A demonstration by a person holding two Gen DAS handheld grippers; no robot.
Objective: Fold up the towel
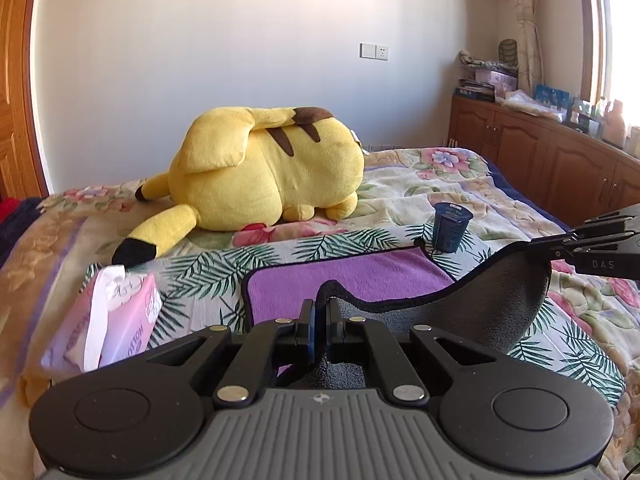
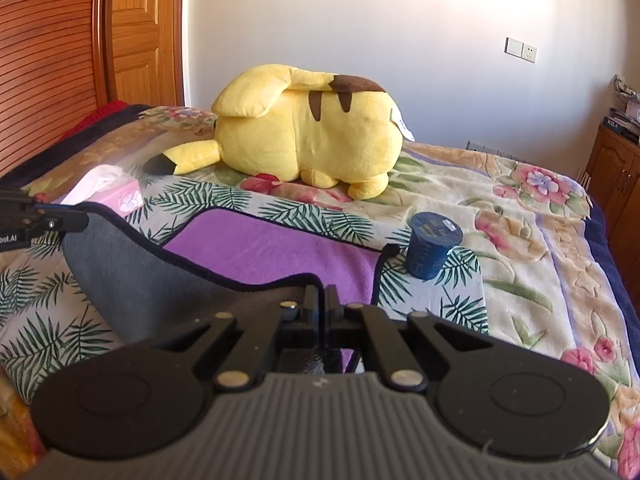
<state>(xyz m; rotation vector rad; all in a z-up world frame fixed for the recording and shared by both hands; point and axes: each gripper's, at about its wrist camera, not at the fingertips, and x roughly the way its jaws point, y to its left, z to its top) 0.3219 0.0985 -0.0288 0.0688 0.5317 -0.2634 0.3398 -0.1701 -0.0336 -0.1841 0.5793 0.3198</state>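
A towel, purple on one face (image 1: 344,280) and grey on the other (image 1: 492,300), with a dark hem, lies on the bed. Its near edge is lifted off the bed, grey side showing, over the purple part (image 2: 272,252). My left gripper (image 1: 320,304) is shut on the near left corner of the towel. My right gripper (image 2: 324,292) is shut on the near right corner. Each gripper shows in the other's view, the right gripper (image 1: 560,246) at the right edge and the left gripper (image 2: 76,216) at the left edge, both pinching the hem.
A dark blue cup (image 1: 450,228) stands at the towel's far right corner, also in the right wrist view (image 2: 432,248). A large yellow plush toy (image 1: 264,168) lies behind. A pink tissue pack (image 1: 120,316) lies at the left. Wooden cabinets (image 1: 540,160) stand at the right.
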